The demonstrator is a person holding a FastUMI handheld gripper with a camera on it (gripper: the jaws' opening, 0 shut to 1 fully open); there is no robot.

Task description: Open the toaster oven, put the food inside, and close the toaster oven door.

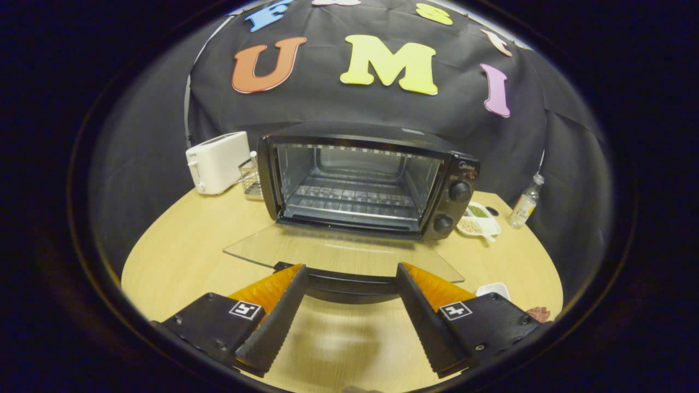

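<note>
We judge the door-opening step done: the toaster oven (pixel 366 183) stands with its glass door (pixel 338 252) folded flat on the wooden table (pixel 180 256), rack bare. Our gripper (pixel 349 284) is spread wide, holding nothing, its tips flanking the door handle (pixel 347 285) without pressing it. Next we want the food (what looks like a reddish piece (pixel 539 313) beside a small white dish (pixel 494 289), just off the right finger), so we should back clear of the handle before swinging right, keeping low over the glass.
</note>
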